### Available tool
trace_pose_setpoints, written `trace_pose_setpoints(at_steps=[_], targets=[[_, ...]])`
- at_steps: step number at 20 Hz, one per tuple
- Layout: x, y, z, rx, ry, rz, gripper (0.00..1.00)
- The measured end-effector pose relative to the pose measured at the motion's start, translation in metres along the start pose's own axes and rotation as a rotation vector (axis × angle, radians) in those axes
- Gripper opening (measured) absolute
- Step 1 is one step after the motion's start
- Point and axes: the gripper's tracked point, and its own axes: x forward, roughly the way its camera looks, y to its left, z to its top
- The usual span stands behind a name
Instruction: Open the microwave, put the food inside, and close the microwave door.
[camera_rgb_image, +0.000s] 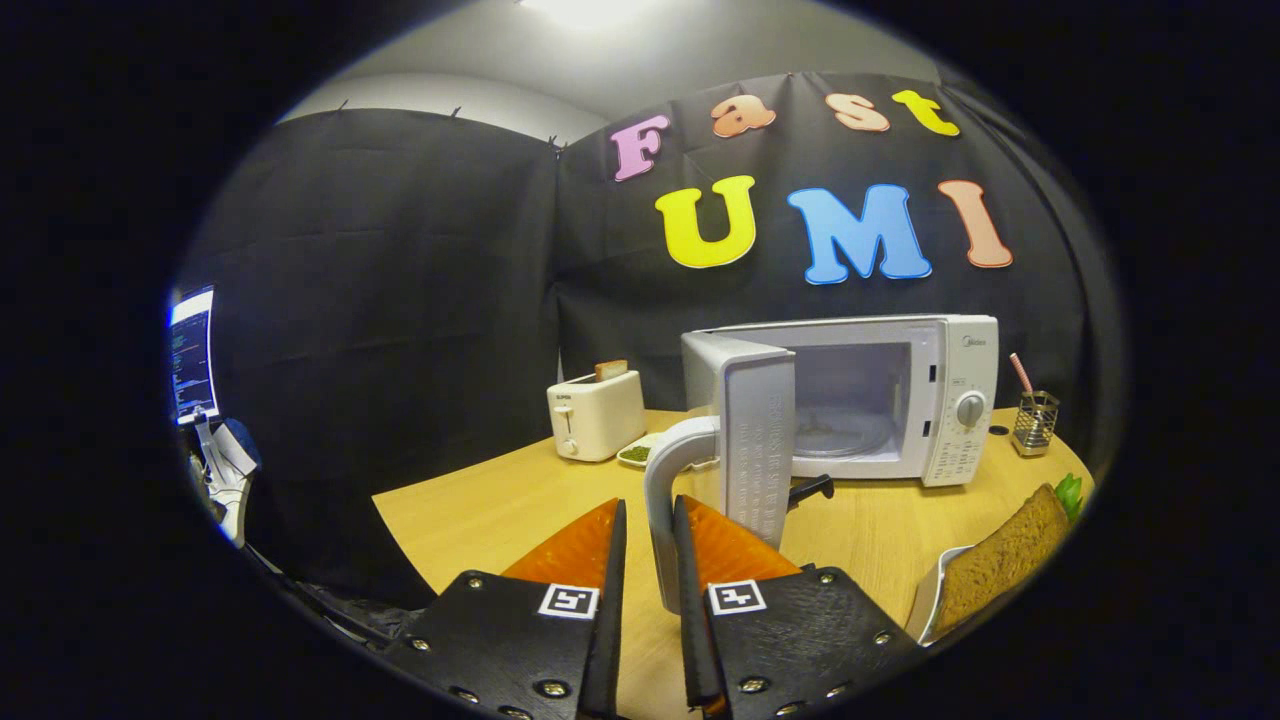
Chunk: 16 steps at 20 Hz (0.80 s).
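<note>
**Desk:** Black cloth walls close in a booth around a pale wooden bench (520, 500). What stands on it?

**Photographer:** A white microwave (900, 400) sits at the back, its door (745, 430) swung wide toward the camera and the chamber bare, turntable visible. A white toaster (595, 412) with a slice poking up stands to its left, a small plate (640, 453) just beside it. A wire holder (1035, 422) with a straw stands to the microwave's right.

**Desk:** And the tool?

**Photographer:** The tool (648, 530) has its fingers slightly apart, straddling the door's curved handle (665, 500); whether they press on it, I cannot tell.

**Desk:** The food?

**Photographer:** Brown bread (1000, 570) with a green leaf lies on a white dish (925, 610) on the bench, right of the fingers, outside the microwave.
</note>
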Motion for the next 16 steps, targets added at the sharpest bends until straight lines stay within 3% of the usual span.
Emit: trace_pose_setpoints(at_steps=[4, 16], targets=[[0.005, 0.023, -0.001, -0.035, -0.002, 0.031, 0.26], [0.044, 0.121, -0.005, 0.013, 0.008, 0.231, 0.26]])
